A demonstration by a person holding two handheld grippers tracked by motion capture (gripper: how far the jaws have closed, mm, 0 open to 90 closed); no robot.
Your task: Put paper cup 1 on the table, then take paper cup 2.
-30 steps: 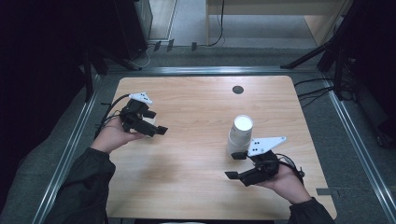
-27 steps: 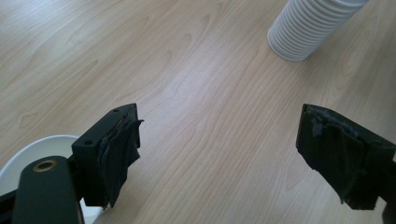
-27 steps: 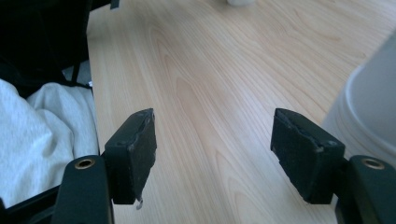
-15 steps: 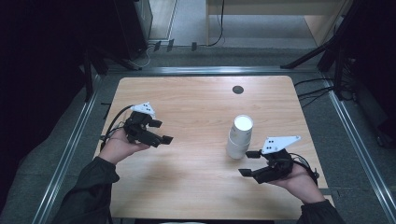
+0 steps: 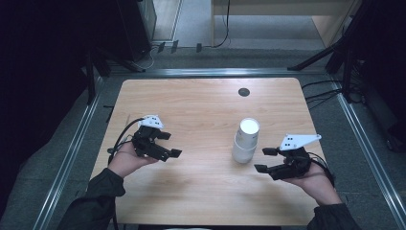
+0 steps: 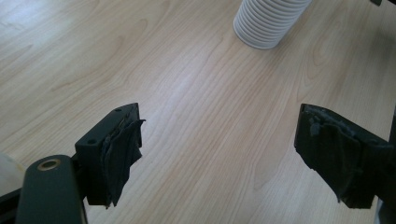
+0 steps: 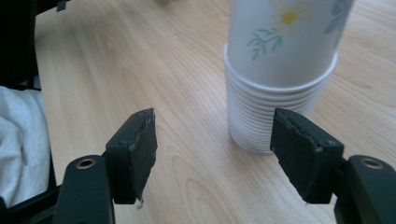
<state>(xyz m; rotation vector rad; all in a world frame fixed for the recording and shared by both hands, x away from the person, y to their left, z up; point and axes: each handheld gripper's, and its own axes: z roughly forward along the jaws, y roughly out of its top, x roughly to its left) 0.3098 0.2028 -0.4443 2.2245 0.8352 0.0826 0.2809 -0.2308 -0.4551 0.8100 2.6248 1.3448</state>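
A stack of white paper cups [image 5: 246, 141] stands upright right of centre on the wooden table [image 5: 191, 103], the top cup printed with a daisy. The right claw [image 5: 265, 159] sits just beside its base, released, with nothing between its 2 jaws. The left claw [image 5: 171, 144] is well apart across the table, also released; its jaws have just been narrowing over bare wood.

Wooden table [image 5: 191, 103] on grey floor [image 5: 201, 28], dark surroundings.

Stack of white paper cups [image 5: 246, 141], upside down, perhaps floral-printed, right of table centre
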